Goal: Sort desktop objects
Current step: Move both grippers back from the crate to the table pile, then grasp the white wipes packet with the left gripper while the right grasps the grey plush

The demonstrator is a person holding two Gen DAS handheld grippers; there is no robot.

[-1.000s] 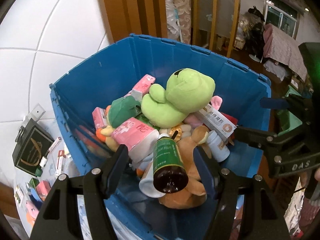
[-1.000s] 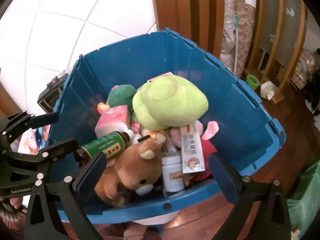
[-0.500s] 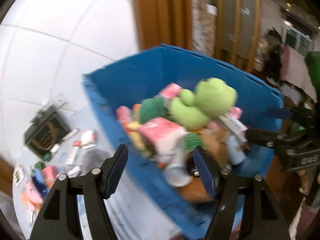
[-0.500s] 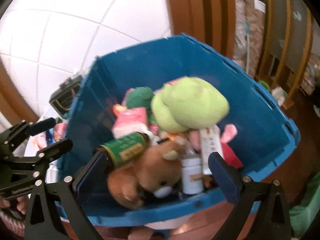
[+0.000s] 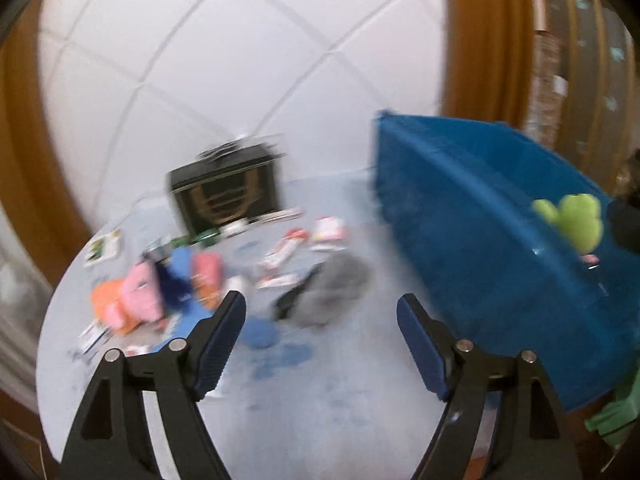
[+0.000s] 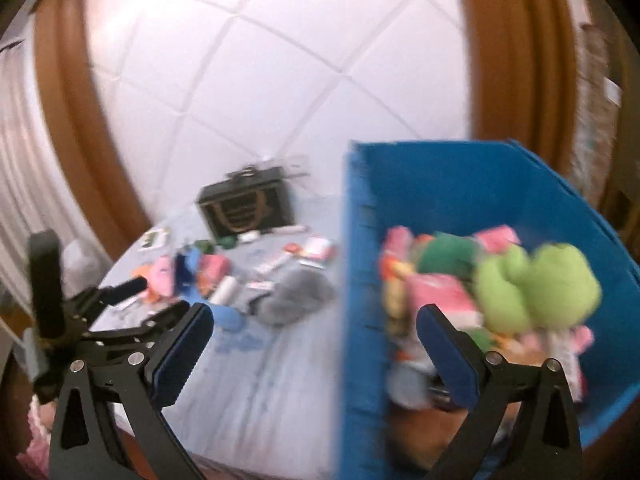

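My left gripper (image 5: 320,304) hangs over the light blue table (image 5: 320,392) with its jaws opening and nothing between them. Just beyond it lies a grey plush (image 5: 336,284). Further left are pink and orange soft toys (image 5: 136,296) and small packets. The blue bin (image 5: 480,220) stands to the right with a green plush (image 5: 576,216) showing in it. My right gripper (image 6: 316,316) is open and empty, straddling the near corner of the blue bin (image 6: 460,184), which holds the green plush (image 6: 552,284) and pink packs. The left gripper (image 6: 152,300) shows at that view's left edge. Both views are blurred.
A black box (image 5: 228,196) stands at the back of the table against the white tiled wall. Wooden frames flank the wall. Bare tabletop (image 6: 260,392) lies between the clutter and the near edge. A grey plush (image 6: 296,296) lies left of the bin.
Both grippers have swung left, from above the bin's contents towards the table. The brown bottle is no longer between the left fingers, and the left jaws stand wider.
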